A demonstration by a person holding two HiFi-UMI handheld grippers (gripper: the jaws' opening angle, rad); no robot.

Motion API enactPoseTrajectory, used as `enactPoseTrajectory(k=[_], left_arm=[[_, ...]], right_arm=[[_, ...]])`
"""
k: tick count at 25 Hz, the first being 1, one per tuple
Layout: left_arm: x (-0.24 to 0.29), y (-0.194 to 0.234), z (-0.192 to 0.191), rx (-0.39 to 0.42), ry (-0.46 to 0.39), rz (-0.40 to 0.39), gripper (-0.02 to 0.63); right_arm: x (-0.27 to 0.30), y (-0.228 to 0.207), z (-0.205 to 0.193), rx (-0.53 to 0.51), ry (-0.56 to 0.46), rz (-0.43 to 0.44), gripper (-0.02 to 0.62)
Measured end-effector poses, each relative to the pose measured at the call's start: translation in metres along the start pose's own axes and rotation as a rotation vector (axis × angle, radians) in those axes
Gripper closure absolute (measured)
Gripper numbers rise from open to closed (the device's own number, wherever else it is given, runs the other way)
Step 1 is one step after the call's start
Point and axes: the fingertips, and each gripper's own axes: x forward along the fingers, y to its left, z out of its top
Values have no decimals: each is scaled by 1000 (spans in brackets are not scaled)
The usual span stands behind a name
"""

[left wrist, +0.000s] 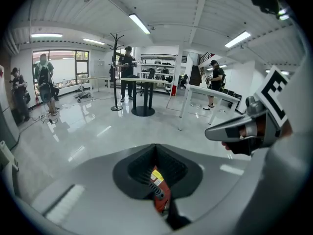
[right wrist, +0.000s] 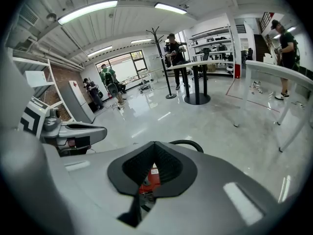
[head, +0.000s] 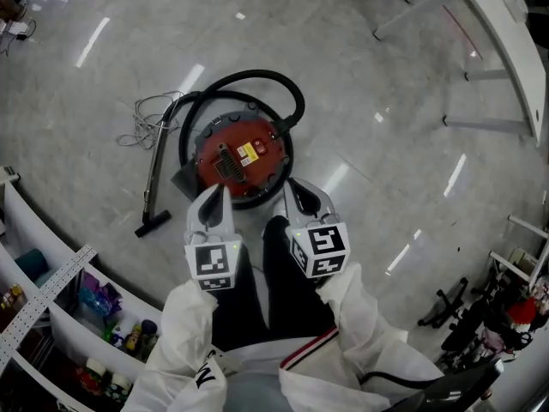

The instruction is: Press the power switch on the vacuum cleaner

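**Approach phase: switch not yet reached**

Vacuum cleaner (head: 240, 157) is seen on the floor just ahead of the feet: a red round canister, top facing up. Left gripper (head: 216, 197) and right gripper (head: 296, 191) are held above its near edge, not touching. Both jaw pairs are closed together w/ nothing gripped; only a sliver of red body is seen through each.

Judged step: lining up for the press. Switch can't be picked out on the lid from the head view; it must be located first, then one closed tip lowered straight onto it.

Surroundings: black hose (head: 287, 88) loops round the far side, wand (head: 154, 178) lies to the left, and loose cord (head: 141, 118) beyond. The hose could snag a reach from the far side; the near side is unobstructed. Shelving (head: 51, 290) stands at lower left.
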Motion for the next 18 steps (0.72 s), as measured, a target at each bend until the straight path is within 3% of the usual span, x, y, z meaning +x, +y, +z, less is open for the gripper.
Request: enactPoseTrajectory(k=[18], left_arm=[[50,5,-55,-41,75,7,606]], right_arm=[[64,-9,-38,-30,60,37,595]])
